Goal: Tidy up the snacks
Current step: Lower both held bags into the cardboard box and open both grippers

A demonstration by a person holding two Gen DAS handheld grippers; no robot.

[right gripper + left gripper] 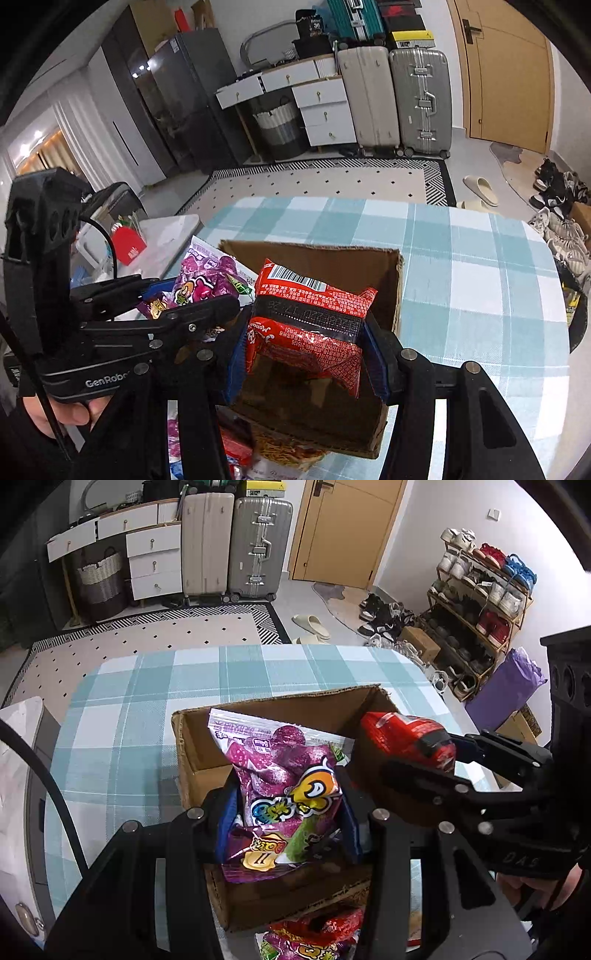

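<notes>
Left gripper (288, 812): blue-padded fingers (226, 823) narrowed onto a purple snack bag (284, 786), pressing both its sides. Held in the lower middle of the left wrist frame, tilted down over the open cardboard box (195, 771) on the checked surface (122, 709). Right gripper (306, 350): fingers (375, 356) likewise clamped on a red snack packet (314, 317), barcode end up, angled down into the same box at frame centre. More snack packs (317, 930) lying at the bottom edge, just in front of the box. Hand (62, 413) gripping the left handle, lower left of the right wrist frame.
</notes>
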